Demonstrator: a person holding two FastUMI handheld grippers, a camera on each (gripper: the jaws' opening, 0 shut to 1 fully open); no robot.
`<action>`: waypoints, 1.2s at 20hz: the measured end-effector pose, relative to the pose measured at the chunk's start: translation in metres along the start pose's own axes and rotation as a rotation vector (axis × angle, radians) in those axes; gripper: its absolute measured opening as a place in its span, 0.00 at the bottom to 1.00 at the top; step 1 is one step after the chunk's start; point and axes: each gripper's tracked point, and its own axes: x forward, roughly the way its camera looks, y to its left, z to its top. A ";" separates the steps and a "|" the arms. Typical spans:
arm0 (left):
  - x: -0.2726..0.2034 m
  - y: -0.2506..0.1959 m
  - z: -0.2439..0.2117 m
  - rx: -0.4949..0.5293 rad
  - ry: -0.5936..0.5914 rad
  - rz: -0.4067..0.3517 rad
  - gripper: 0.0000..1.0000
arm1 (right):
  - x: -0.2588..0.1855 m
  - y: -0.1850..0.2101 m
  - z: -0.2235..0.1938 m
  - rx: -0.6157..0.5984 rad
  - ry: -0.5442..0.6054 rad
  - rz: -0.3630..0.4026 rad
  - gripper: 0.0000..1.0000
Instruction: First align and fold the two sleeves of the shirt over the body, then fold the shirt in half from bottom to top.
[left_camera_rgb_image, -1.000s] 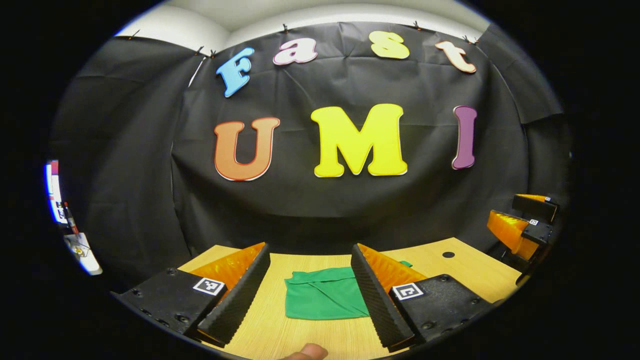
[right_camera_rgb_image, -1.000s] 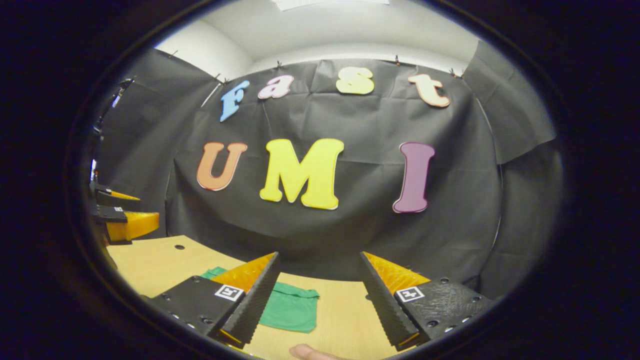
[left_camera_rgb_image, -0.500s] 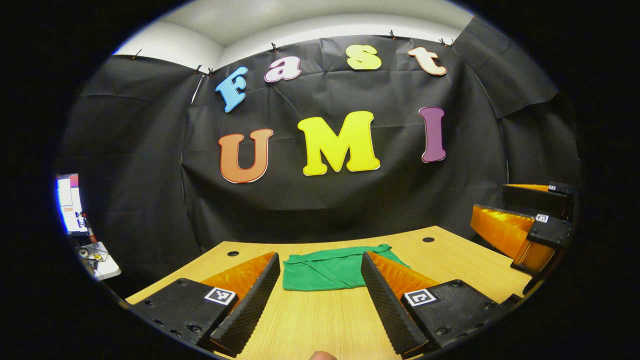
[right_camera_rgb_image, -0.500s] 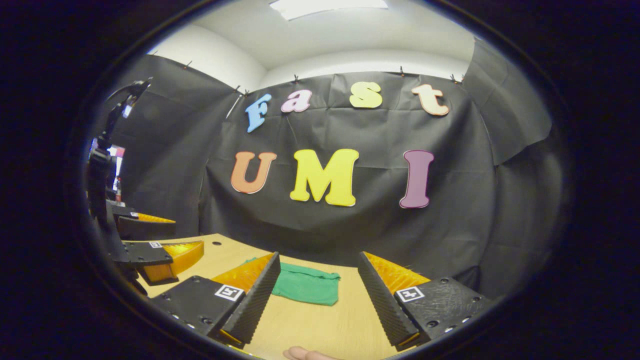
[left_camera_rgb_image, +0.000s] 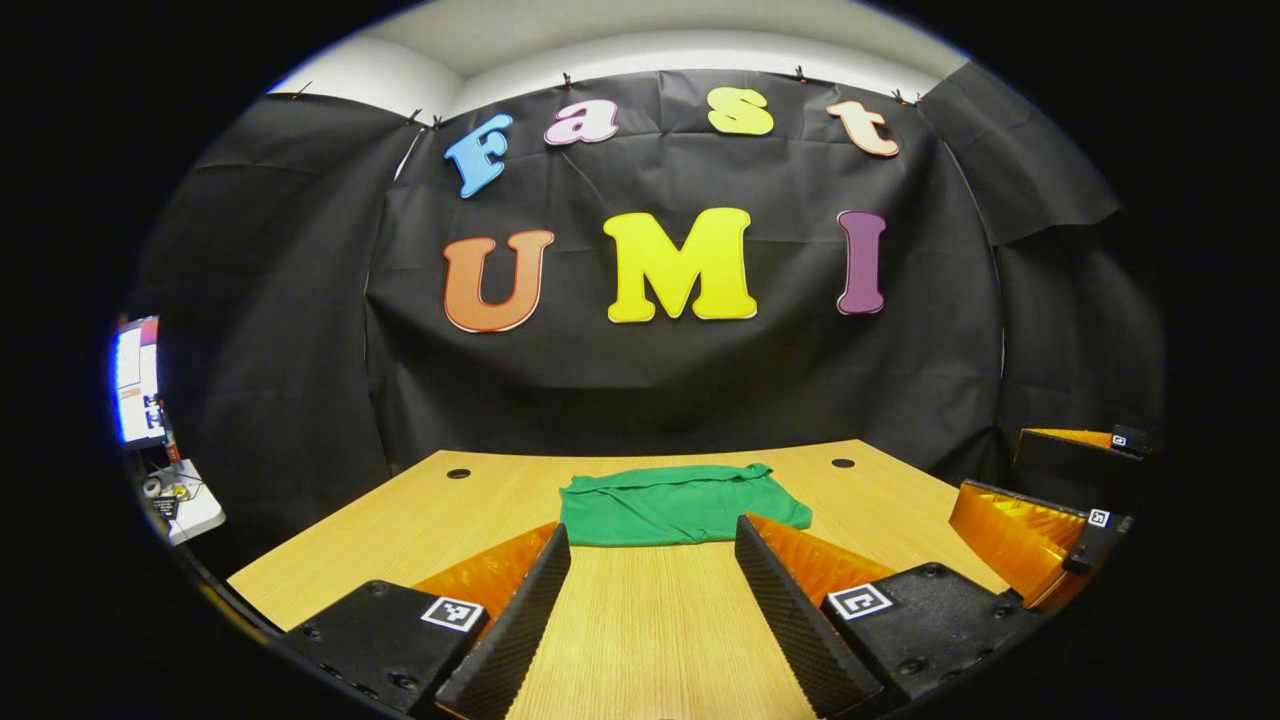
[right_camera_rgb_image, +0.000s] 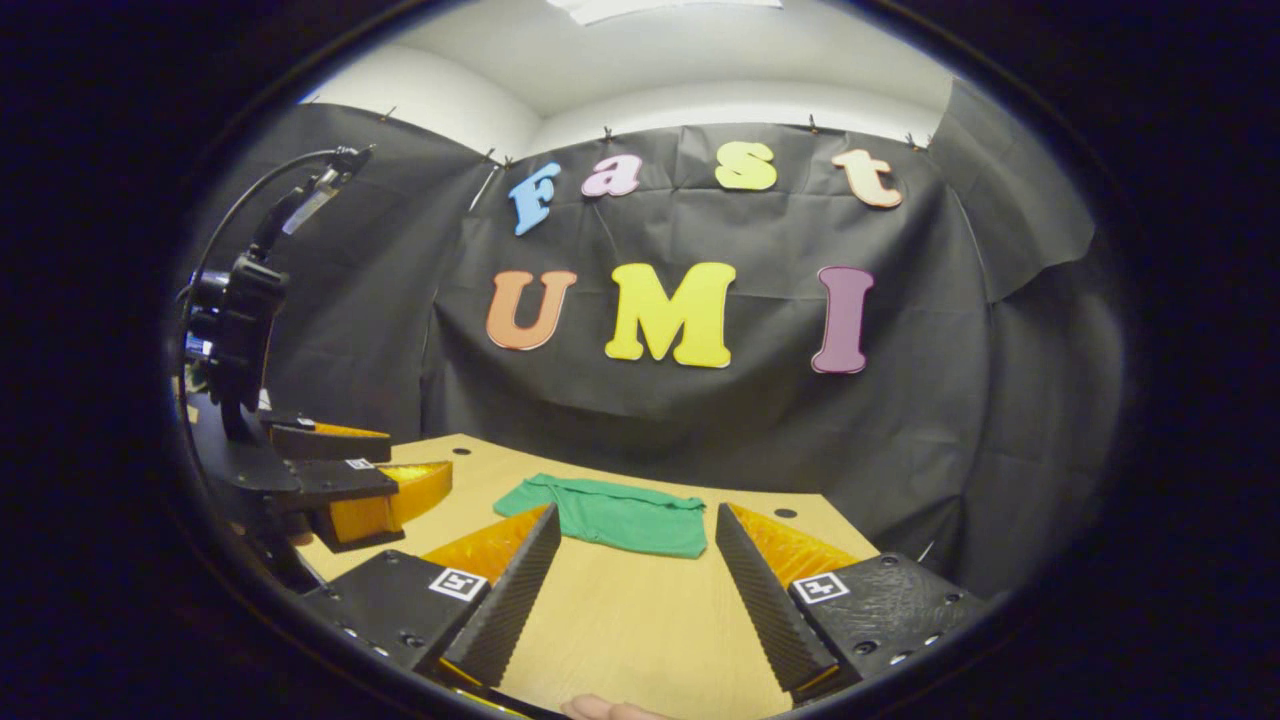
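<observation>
Shirt (left_camera_rgb_image: 680, 506) cloth, green and folded small, lies flat on our wooden bench (left_camera_rgb_image: 400, 520), near the far edge by the black wall. We hold our left tool (left_camera_rgb_image: 650, 620) over the near part of the bench with its fingers spread wide and nothing between them. Our right tool (right_camera_rgb_image: 630, 600) is spread wide too and pinches nothing. In the right gripper view the shirt (right_camera_rgb_image: 610, 515) sits just past the fingers, and the left tool (right_camera_rgb_image: 340, 480) shows off to the side.

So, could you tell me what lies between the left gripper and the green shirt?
Only bare table: in the left gripper view, the left gripper is open, with the folded green shirt lying beyond its fingertips.
</observation>
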 end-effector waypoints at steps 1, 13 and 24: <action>0.001 0.005 -0.001 -0.014 0.009 0.007 1.00 | 0.000 0.003 -0.003 0.008 0.006 0.002 0.95; 0.000 0.001 -0.009 -0.022 0.022 -0.022 1.00 | 0.009 -0.007 -0.024 0.050 0.069 -0.006 0.96; -0.002 -0.005 -0.004 0.077 -0.003 0.000 1.00 | 0.014 -0.008 -0.044 0.060 0.123 -0.006 0.96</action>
